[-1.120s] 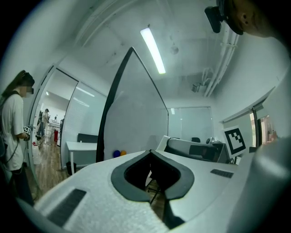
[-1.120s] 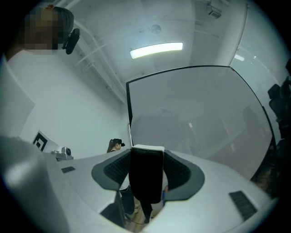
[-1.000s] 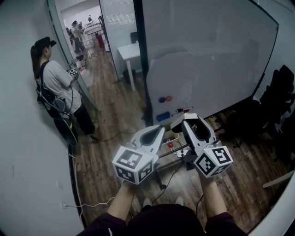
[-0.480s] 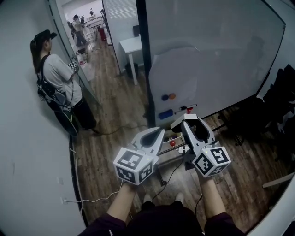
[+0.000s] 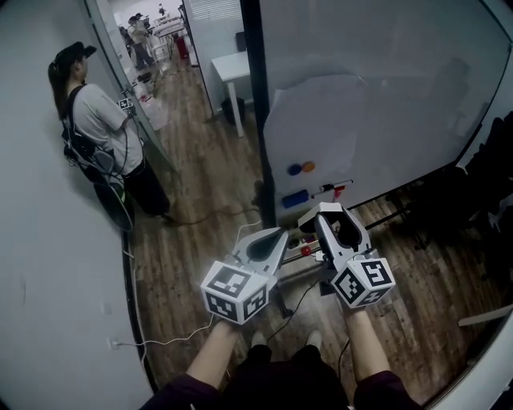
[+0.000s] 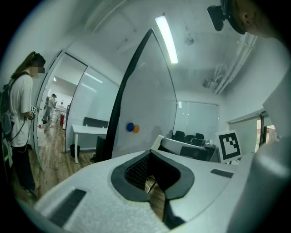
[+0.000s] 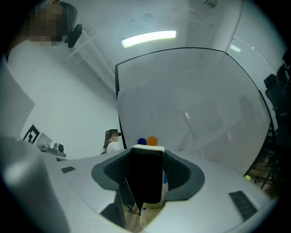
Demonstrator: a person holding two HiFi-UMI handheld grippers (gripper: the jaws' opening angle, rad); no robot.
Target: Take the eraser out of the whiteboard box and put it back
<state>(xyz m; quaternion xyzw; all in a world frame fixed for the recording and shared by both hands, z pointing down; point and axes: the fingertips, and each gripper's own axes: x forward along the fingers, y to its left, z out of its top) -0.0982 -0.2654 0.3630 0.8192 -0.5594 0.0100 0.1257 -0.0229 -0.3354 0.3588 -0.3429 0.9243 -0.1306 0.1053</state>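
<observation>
The right gripper (image 5: 322, 215) is covering much of the whiteboard box (image 5: 296, 240) in the head view; far left, people (image 5: 136, 22) in the corridor are appearing too small to distinguish.

left gripper (image 5: 277, 235): beside right gripper (image 5: 325, 211), over wood floor (image 5: 200, 192)
whiteboard (image 5: 385, 88): blue magnet (image 5: 294, 170), orange magnet (image 5: 308, 166), blue block (image 5: 295, 198), marker (image 5: 330, 188)
person (image 5: 100, 128): standing far left
</observation>
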